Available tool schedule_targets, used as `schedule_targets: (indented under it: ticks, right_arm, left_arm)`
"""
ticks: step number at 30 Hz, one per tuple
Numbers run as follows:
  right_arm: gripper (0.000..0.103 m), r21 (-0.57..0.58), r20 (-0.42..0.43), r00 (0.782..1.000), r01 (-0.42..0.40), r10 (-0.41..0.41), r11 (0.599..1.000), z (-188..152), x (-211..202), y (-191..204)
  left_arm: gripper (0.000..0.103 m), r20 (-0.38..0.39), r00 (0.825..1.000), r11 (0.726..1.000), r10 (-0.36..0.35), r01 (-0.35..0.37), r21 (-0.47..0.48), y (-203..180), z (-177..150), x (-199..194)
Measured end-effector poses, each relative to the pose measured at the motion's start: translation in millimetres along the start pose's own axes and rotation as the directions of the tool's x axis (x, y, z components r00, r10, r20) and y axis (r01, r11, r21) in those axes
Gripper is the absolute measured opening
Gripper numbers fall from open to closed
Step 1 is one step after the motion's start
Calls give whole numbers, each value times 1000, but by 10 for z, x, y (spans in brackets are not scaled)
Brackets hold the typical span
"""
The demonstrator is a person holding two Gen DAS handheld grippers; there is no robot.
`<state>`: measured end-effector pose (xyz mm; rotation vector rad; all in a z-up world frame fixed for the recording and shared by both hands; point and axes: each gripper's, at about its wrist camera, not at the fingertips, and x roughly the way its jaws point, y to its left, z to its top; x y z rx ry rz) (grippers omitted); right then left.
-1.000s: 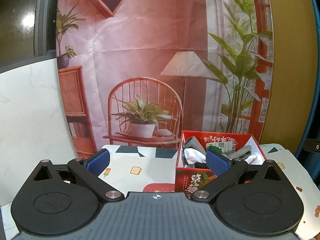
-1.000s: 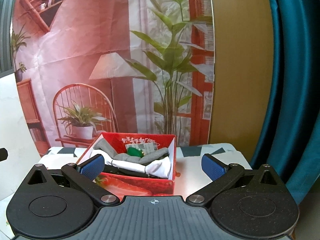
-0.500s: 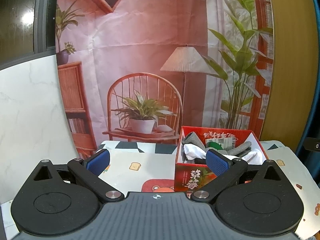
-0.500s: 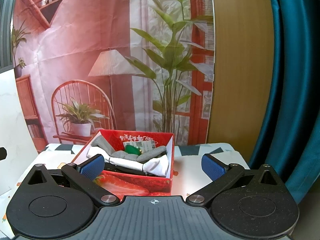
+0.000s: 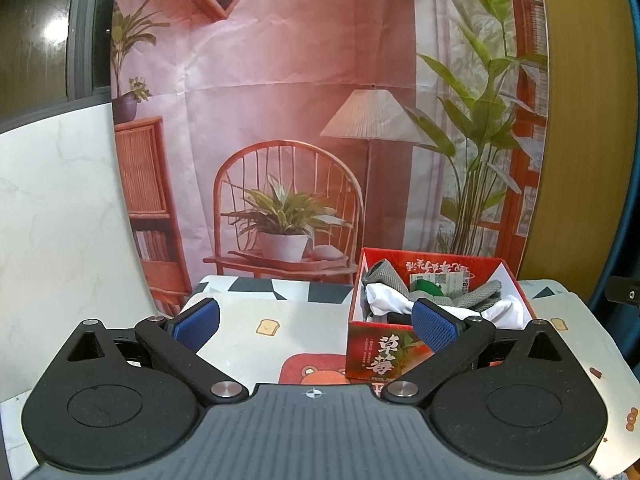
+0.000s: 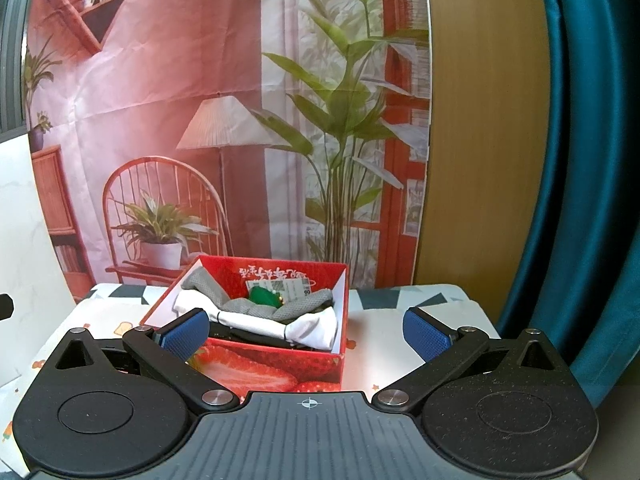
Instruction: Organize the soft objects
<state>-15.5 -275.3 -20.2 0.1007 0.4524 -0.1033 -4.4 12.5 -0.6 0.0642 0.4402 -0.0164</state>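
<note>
A red strawberry-print box [image 5: 384, 356] [image 6: 264, 372] stands on the patterned tablecloth [image 5: 280, 316]. Inside lie grey socks [image 6: 256, 308], a white cloth [image 6: 304, 326], something dark beneath, and a small green item [image 6: 262, 295]. The grey sock [image 5: 476, 294] and white cloth [image 5: 390, 298] also show in the left wrist view. My left gripper [image 5: 316, 324] is open and holds nothing; the box sits behind its right finger. My right gripper [image 6: 306, 330] is open too, with the box's right half between its blue pads, set back from them.
A printed backdrop [image 5: 300, 120] of a chair, lamp and plants hangs behind the table. A white marble-look panel [image 5: 56, 220] stands at the left. A wooden panel [image 6: 480, 120] and a teal curtain [image 6: 592, 160] are at the right. The table's right edge [image 5: 600, 340] is close.
Both grippers have pulled back and tilted up a little, so the box sits lower and farther in both views. Both stay open, and the box contents are unchanged.
</note>
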Motion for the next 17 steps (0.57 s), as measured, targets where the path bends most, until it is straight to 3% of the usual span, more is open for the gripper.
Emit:
schedule_targets:
  ticks: [17]
  right_arm:
    - [103, -2, -7, 1000, 0, 0, 1000, -35, 33, -27]
  left_arm:
    - [103, -6, 1000, 1000, -10, 10, -2, -20, -29, 15]
